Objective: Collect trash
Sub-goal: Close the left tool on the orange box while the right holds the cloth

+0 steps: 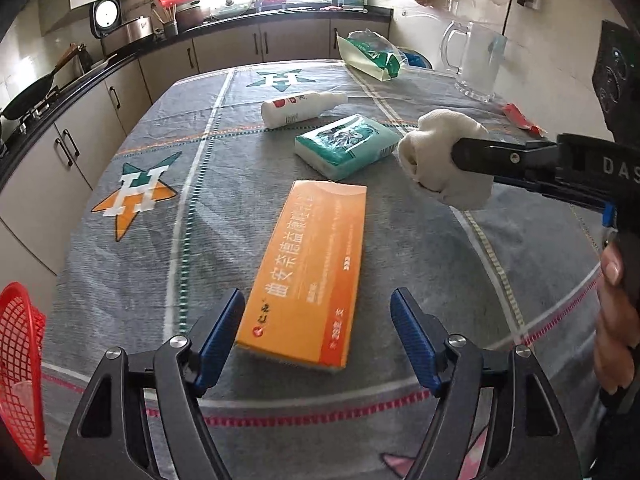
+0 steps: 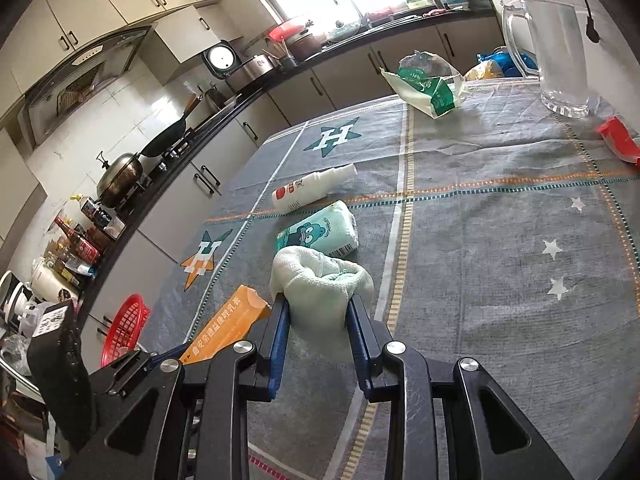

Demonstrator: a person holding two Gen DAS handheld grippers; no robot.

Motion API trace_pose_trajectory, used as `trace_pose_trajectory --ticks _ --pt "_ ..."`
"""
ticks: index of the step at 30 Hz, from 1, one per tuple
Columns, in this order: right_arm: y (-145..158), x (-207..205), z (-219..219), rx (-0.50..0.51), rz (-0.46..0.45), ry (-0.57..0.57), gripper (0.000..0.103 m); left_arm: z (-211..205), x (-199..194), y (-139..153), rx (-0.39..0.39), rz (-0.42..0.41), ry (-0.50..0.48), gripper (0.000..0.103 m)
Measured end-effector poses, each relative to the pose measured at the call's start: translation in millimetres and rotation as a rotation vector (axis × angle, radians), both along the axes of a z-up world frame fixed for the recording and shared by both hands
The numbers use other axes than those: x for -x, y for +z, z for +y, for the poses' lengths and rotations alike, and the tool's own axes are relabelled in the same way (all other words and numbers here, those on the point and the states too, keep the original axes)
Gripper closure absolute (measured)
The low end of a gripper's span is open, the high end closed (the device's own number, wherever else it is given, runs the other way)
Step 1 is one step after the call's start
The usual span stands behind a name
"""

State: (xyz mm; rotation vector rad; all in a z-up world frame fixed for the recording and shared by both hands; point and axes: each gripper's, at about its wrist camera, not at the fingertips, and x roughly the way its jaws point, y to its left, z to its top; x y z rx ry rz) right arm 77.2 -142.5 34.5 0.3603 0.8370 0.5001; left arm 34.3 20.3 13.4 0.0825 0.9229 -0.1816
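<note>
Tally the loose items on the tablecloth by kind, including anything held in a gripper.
Boxes: 1, orange box
Bottles: 1, white bottle
Tissue packs: 1, green tissue pack
Bags: 1, green-and-white bag
Wrappers: 1, red wrapper
Glass mugs: 1, mug
Cloths: 1, white cloth in right gripper
Total: 7

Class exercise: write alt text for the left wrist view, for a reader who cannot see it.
The left gripper, jaws open, hovers over an orange box on a grey tablecloth. At right, the right gripper clamps a white cloth wad; beyond lie a tissue pack and a white bottle.
</note>
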Motion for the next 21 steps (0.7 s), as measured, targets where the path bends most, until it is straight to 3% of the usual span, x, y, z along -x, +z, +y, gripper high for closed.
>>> trace_pose_trajectory --ticks 2,4,7,21 --pt "0 0 0 0.000 -0.001 0.000 0.072 0 -1 -1 0.008 -0.006 0.008 0.032" --pt "0 0 0 -0.001 0.001 0.001 0.072 0 0 -1 0.003 -0.012 0.011 0.044" --pt "0 0 0 0.000 0.000 0.001 0.072 1 1 -1 0.003 -0.023 0.005 0.053" --pt "-2 -2 1 0.004 -0.001 0.003 0.072 2 23 14 0.016 -0.128 -0.004 0.054"
